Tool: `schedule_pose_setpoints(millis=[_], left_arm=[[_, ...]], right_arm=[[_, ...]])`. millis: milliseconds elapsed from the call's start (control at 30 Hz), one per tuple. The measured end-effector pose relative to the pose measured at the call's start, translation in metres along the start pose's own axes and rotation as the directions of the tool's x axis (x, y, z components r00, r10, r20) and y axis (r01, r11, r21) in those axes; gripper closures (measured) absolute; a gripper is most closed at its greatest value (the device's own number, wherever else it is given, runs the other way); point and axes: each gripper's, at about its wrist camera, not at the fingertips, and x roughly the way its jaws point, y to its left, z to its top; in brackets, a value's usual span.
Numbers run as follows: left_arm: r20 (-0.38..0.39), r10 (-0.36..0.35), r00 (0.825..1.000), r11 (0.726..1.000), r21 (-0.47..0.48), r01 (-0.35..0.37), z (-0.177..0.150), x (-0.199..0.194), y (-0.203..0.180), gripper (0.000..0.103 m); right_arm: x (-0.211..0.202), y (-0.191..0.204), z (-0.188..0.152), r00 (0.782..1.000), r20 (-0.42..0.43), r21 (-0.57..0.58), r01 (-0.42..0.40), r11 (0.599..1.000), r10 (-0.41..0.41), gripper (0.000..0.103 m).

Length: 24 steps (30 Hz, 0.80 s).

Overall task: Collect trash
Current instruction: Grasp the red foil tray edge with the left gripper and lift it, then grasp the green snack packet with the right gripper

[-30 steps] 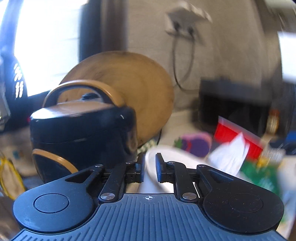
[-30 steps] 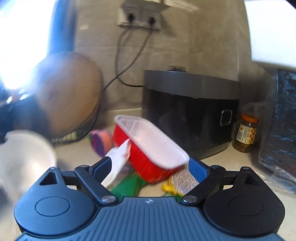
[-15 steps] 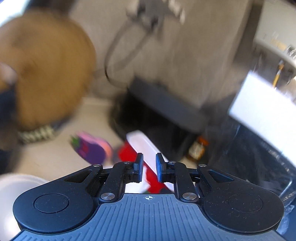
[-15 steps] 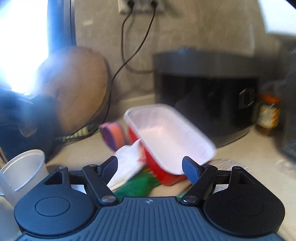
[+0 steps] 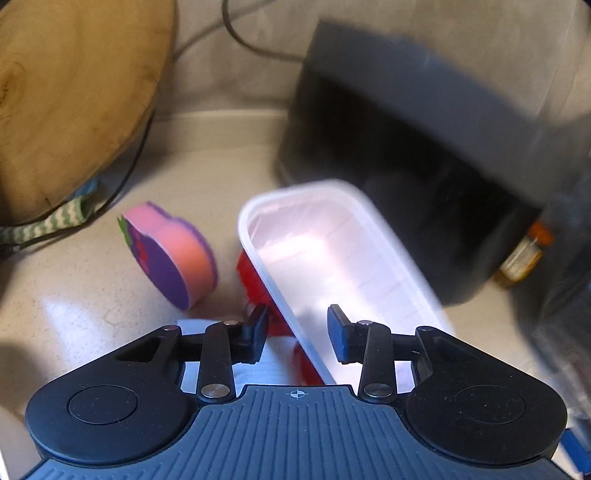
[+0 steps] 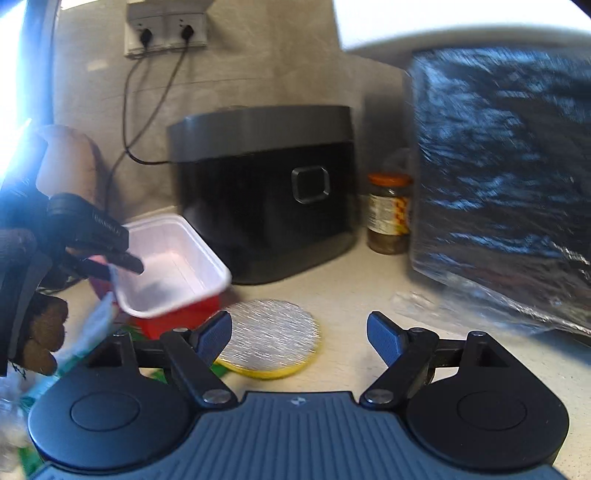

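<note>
A red tub with a white inside (image 5: 332,251) sits tilted on the counter among other trash. My left gripper (image 5: 297,328) hovers over its near end, jaws opening, with the tub's rim running between the fingers and no pad pressing on it. White crumpled paper (image 5: 275,363) lies under the fingers. From the right wrist, the same tub (image 6: 173,258) shows at left with the left gripper (image 6: 123,267) over its rim. My right gripper (image 6: 299,332) is low over the counter, jaws opening with nothing between them. A round foil lid (image 6: 269,332) lies just beyond its left finger.
A black rice cooker (image 6: 266,206) stands behind the tub, a jar (image 6: 388,214) beside it, and a black plastic bag (image 6: 498,166) fills the right. A purple-and-pink sponge (image 5: 173,254) and a round wooden board (image 5: 74,92) are left of the tub. Cords hang from a wall socket (image 6: 166,33).
My left gripper swung right and down from the kettle to the tub, and its jaws spread from nearly shut to wide. The right gripper shifted right, toward the foil lid and black bag.
</note>
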Motion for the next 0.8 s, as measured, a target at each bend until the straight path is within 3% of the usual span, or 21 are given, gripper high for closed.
schedule_pose_setpoints(millis=[100, 133, 200, 367, 467, 633, 700, 800], left_arm=[[0.005, -0.004, 1.0, 0.997, 0.075, 0.003, -0.007, 0.008, 0.001, 0.08], [0.031, -0.007, 0.999, 0.999, 0.05, 0.006, -0.01, 0.006, 0.007, 0.086], [0.08, -0.062, 0.995, 0.998, 0.0, 0.062, -0.015, -0.005, 0.022, 0.089], [0.157, -0.158, 0.975, 0.987, 0.013, 0.158, -0.027, -0.052, 0.049, 0.091], [0.178, -0.214, 0.96, 0.976, 0.011, 0.216, -0.035, -0.089, 0.068, 0.089], [0.245, -0.271, 0.931, 0.96, -0.006, 0.281, -0.054, -0.151, 0.11, 0.09], [0.288, -0.267, 0.92, 0.959, -0.011, 0.282, -0.06, -0.173, 0.131, 0.09], [0.314, -0.231, 0.921, 0.967, -0.027, 0.252, -0.066, -0.195, 0.158, 0.09]], right_arm=[[0.007, -0.008, -0.007, 1.0, -0.009, 0.013, 0.001, 1.0, -0.001, 0.021], [0.008, -0.011, -0.009, 1.0, -0.01, 0.018, 0.007, 1.0, -0.007, 0.02], [0.011, -0.013, -0.009, 1.0, -0.013, 0.023, 0.009, 1.0, -0.009, 0.017], [0.025, -0.003, -0.005, 0.998, -0.046, -0.016, -0.04, 0.999, 0.039, 0.015], [0.028, 0.01, -0.004, 0.99, -0.081, 0.007, -0.118, 0.993, 0.118, 0.015], [0.014, 0.054, -0.008, 0.972, -0.121, 0.002, -0.202, 0.979, 0.2, 0.015], [0.007, 0.074, -0.009, 0.966, -0.124, -0.002, -0.227, 0.974, 0.225, 0.015], [0.006, 0.103, -0.006, 0.949, -0.151, 0.002, -0.281, 0.96, 0.279, 0.015]])
